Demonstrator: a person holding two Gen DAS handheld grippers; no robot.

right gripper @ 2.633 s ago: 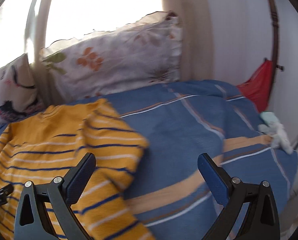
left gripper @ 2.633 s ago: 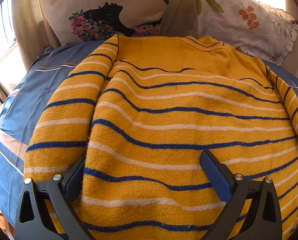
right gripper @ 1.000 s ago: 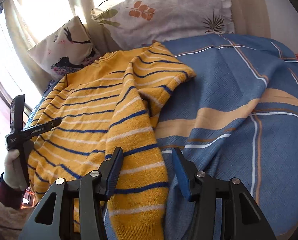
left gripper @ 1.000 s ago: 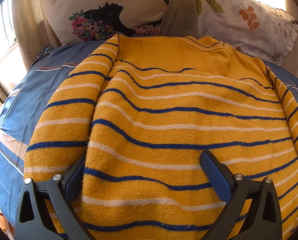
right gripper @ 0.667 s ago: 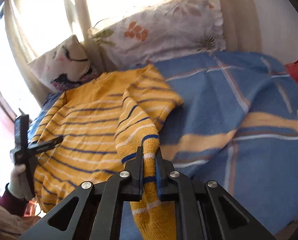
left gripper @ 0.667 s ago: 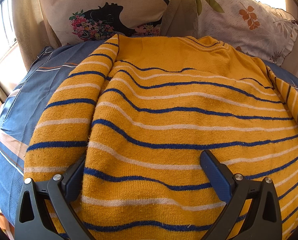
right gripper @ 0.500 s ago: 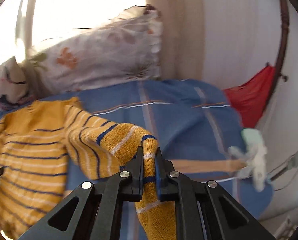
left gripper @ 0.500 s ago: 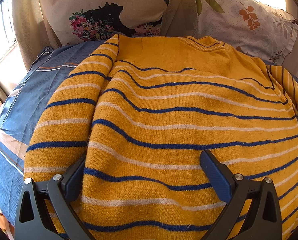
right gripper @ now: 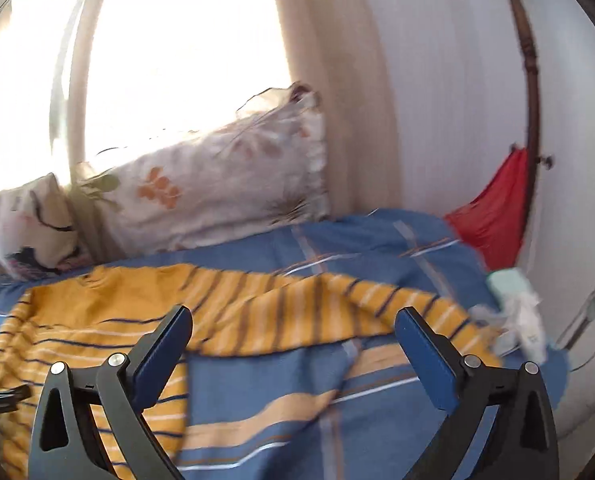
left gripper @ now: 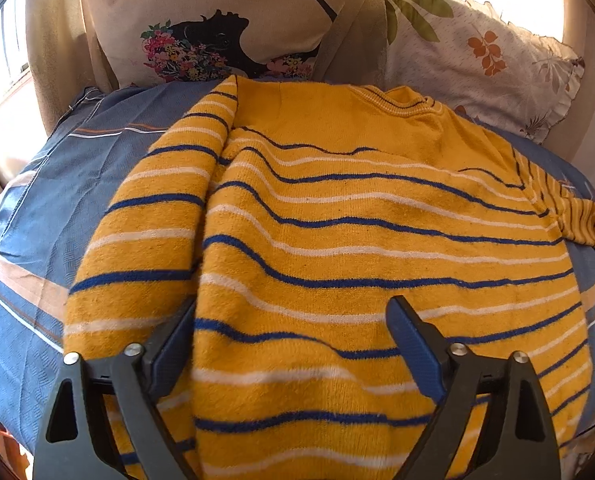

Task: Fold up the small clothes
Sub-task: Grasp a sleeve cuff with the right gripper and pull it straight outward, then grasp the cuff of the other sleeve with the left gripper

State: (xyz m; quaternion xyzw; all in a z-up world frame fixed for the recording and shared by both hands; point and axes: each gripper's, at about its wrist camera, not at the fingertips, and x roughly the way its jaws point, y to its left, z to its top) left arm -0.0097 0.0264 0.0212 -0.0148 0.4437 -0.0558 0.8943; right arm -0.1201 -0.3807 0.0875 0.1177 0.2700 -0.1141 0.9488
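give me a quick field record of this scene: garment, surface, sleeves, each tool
garment: yellow sweater with blue and white stripes, lying spread out
surface: blue striped bedsheet
sleeve, left side of left wrist view: folded in along the body
other sleeve: stretched out sideways across the sheet, blurred
left tool: over the lower body of the sweater, jaws closing, pads not pressing on cloth
right tool: jaws opening, nothing between them
behind: two printed pillows
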